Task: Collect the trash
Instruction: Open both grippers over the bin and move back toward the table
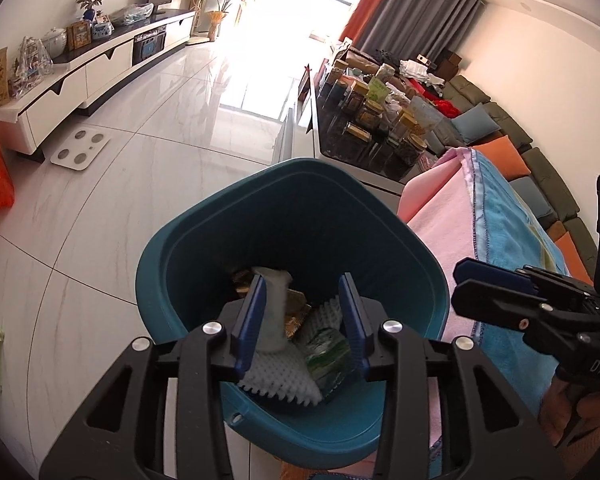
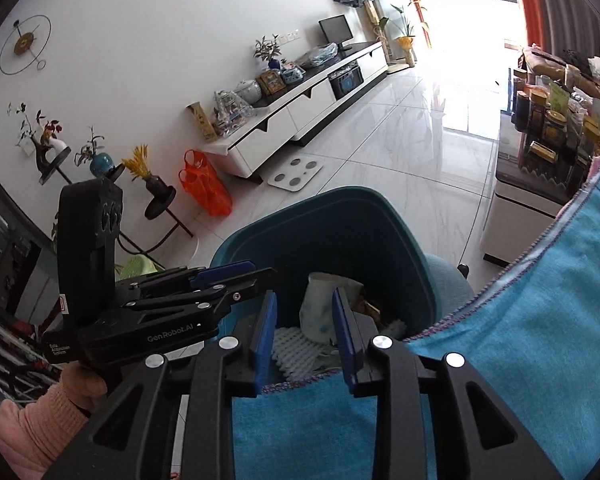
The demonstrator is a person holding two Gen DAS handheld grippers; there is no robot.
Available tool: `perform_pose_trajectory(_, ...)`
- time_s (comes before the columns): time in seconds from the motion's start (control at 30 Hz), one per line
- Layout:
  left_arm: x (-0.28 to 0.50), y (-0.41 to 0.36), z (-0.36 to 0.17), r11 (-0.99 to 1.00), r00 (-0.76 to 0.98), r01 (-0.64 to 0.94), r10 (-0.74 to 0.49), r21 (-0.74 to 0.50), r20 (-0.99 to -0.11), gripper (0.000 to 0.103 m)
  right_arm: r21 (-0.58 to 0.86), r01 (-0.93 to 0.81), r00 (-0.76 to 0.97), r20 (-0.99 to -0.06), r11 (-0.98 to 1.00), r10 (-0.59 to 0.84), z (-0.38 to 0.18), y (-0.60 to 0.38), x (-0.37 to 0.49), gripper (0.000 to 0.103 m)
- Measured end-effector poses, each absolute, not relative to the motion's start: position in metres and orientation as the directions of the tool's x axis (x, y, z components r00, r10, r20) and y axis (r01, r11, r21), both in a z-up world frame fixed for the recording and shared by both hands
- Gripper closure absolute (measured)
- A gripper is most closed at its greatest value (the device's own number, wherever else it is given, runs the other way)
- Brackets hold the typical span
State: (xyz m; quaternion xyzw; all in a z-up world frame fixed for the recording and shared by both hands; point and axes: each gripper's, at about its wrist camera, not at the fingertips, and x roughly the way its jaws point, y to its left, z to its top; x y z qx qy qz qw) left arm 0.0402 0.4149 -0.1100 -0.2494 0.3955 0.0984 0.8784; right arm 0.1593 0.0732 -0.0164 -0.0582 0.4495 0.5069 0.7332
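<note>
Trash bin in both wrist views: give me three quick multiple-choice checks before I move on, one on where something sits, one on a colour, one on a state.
1. Where does the white foam net lie?
A. On the floor beside the bin
B. Inside the trash bin
C. On the blue cloth

2. What colour is the trash bin?
A. Teal
B. Orange
C. White

3. How do the jaws of the left gripper stand?
A. Shut on the foam net
B. Shut with nothing between
C. Open, holding nothing

Answers:
1. B, the net lies among the other trash within the bin's walls in both views.
2. A, rim and walls are dark teal.
3. C, there is a wide gap between the blue pads above the bin, and they press on nothing.

The right gripper is open too, over the blue cloth at the bin's edge.
</note>
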Motion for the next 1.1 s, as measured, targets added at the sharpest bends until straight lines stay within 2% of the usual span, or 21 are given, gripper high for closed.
perform_pose_trajectory(0.23, 0.034, 0.401, -0.094, 0.872, 0.712, -0.323, -0.031, -0.367, -0.701, 0.055, 0.371, -0.787, 0.123, -0.688, 0.492, 0.715, -0.007, 0.046, 0.156, 0.075)
perform_pose_trajectory(0.37, 0.031, 0.378, -0.075, 0.899, 0.749, -0.250, -0.056, -0.361, -0.660, 0.049, 0.361, -0.788, 0.168, -0.654, 0.499, 0.737, 0.007, 0.015, 0.149, 0.067)
perform_pose_trajectory(0.47, 0.029, 0.354, -0.062, 0.916, 0.773, -0.179, -0.095, -0.360, -0.627, 0.044, 0.351, -0.779, 0.216, -0.628, 0.520, 0.748, 0.016, -0.017, 0.145, 0.067)
perform_pose_trajectory(0.6, 0.032, 0.308, -0.050, 0.927, 0.785, -0.050, -0.193, -0.371, -0.589, 0.040, 0.341, -0.738, 0.303, -0.604, 0.582, 0.737, 0.024, -0.066, 0.139, 0.066)
perform_pose_trajectory(0.8, 0.045, 0.223, -0.045, 0.916, 0.734, 0.160, -0.359, -0.367, -0.576, 0.040, 0.348, -0.635, 0.429, -0.583, 0.689, 0.690, 0.027, -0.150, 0.129, 0.066)
perform_pose_trajectory(1.1, 0.058, 0.100, -0.048, 0.816, 0.585, 0.426, -0.578, -0.391, -0.569, 0.038, 0.353, -0.398, 0.615, -0.582, 0.847, 0.532, 0.020, -0.275, 0.104, 0.066)
